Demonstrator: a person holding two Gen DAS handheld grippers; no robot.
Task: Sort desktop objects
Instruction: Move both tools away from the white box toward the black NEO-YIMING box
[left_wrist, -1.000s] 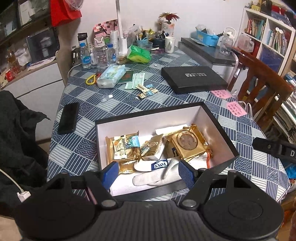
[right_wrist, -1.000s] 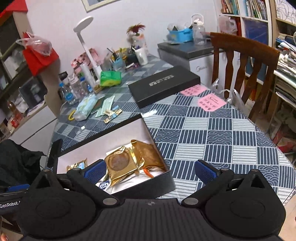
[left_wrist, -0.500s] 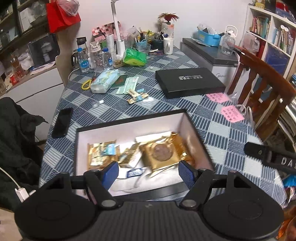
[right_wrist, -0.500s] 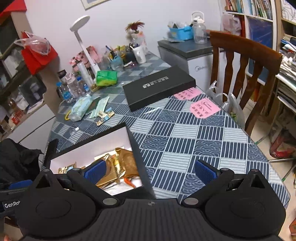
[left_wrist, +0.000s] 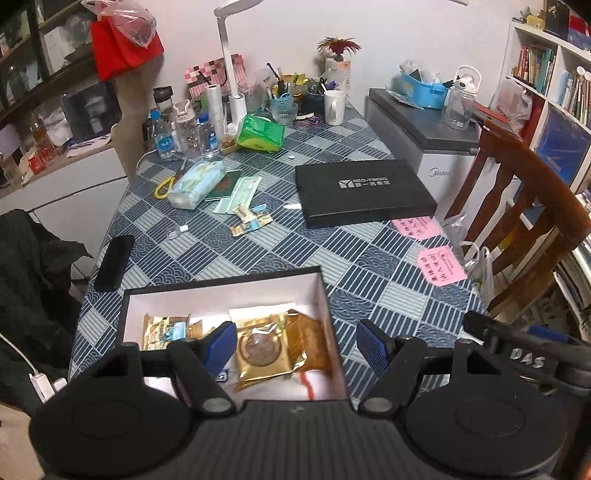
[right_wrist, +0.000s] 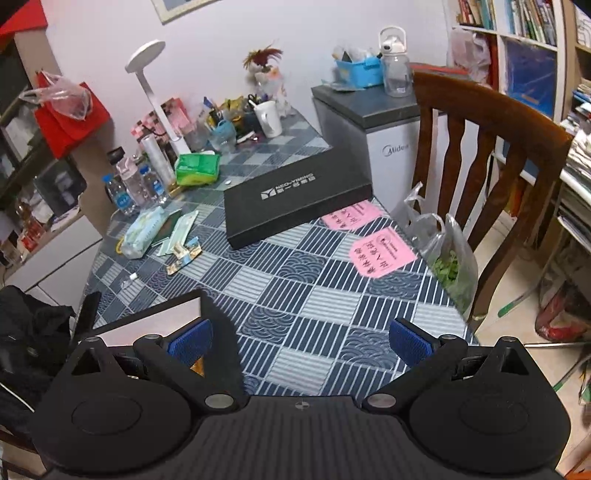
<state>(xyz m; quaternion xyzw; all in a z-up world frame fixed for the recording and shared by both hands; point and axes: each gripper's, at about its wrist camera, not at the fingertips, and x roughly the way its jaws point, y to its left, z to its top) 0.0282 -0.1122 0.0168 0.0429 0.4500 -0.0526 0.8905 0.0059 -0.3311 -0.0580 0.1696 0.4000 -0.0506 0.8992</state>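
Observation:
An open black box (left_wrist: 325, 295) with a white inside sits at the table's near edge, holding gold snack packets (left_wrist: 262, 347) and small sachets. My left gripper (left_wrist: 297, 341) is open and empty, raised over the box's near right part. My right gripper (right_wrist: 297, 338) is open and empty, above bare tablecloth to the right of the box (right_wrist: 218, 317). The box's black lid (left_wrist: 362, 192) lies flat at the far right, also in the right wrist view (right_wrist: 295, 195). Loose sachets (left_wrist: 253, 218) and a tissue pack (left_wrist: 195, 181) lie mid-table.
A black phone (left_wrist: 114, 262) lies at the left edge. Two pink notes (left_wrist: 439, 266) lie at the right edge beside a wooden chair (right_wrist: 491, 158). Bottles (left_wrist: 166, 136), a lamp, a mug (left_wrist: 334, 107) and a green pack (left_wrist: 260, 133) crowd the far end.
Both grippers have drawn back toward me and upward. The box now sits lower and nearer in both views, partly hidden behind the gripper bodies. Both stay open.

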